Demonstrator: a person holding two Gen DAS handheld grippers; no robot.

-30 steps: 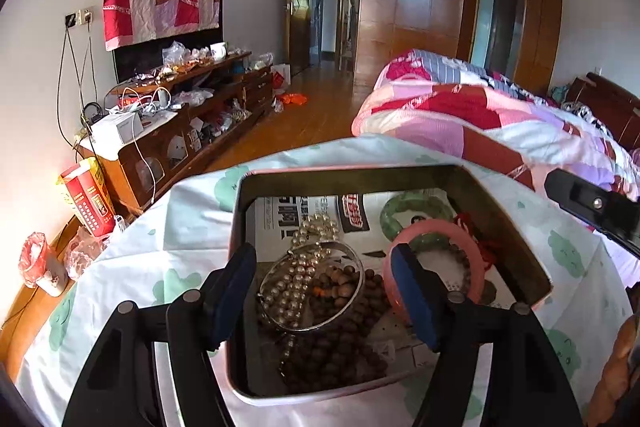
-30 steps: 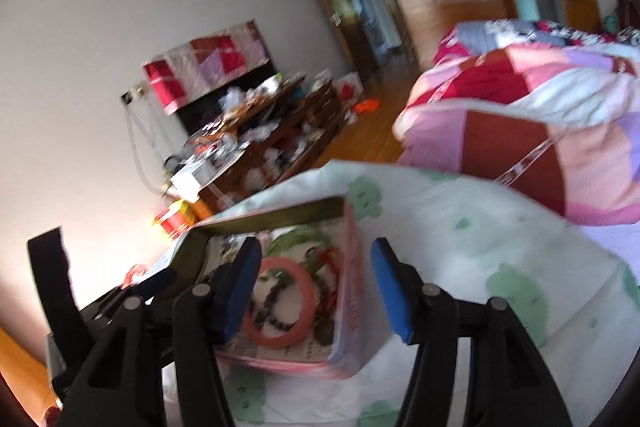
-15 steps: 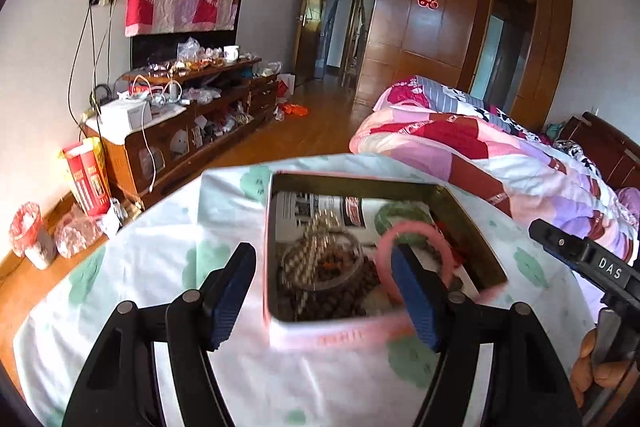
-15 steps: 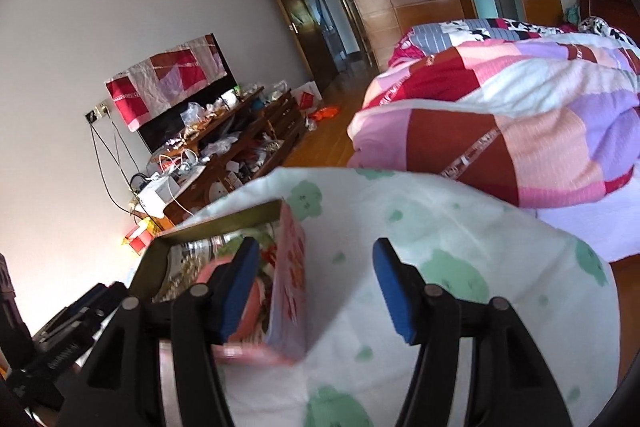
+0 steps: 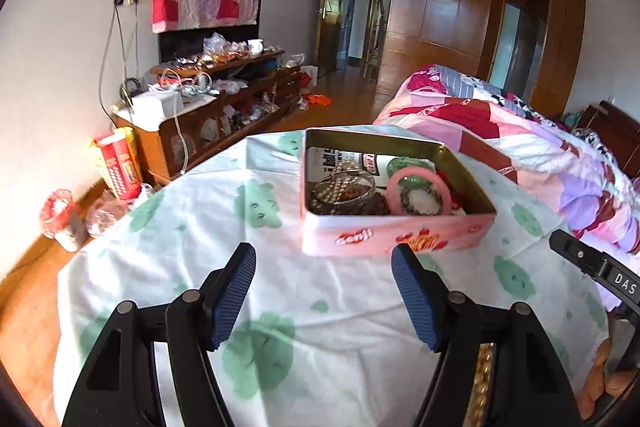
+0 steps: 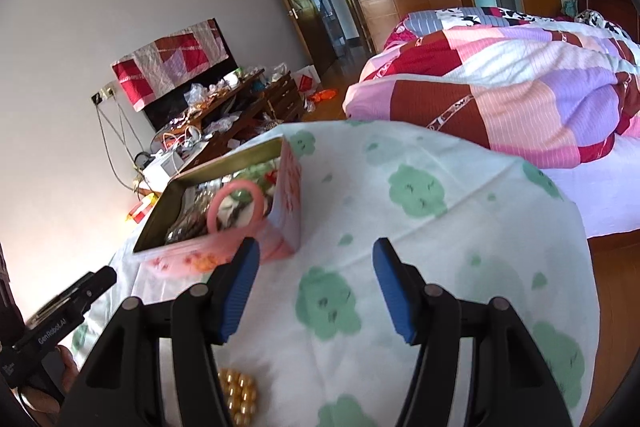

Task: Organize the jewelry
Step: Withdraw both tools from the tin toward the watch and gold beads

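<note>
Both claws have withdrawn from the pink tin (image 5: 396, 241): the left claw (image 5: 324, 291), formerly poised over the contents, now hovers wide and empty above the counter (image 5: 180, 227) short of the tin's front wall, and the right claw (image 6: 316, 287), equally wide and empty, hangs over the cloth just beside the tin. Jewelry stays inside the tin, the pink bangle (image 5: 418, 189) lying on bead bracelets (image 5: 348, 193), while a gold bead strand (image 6: 238, 397) lies outside on the counter beneath the right claw. That strand is judged the likely remaining item.
</note>
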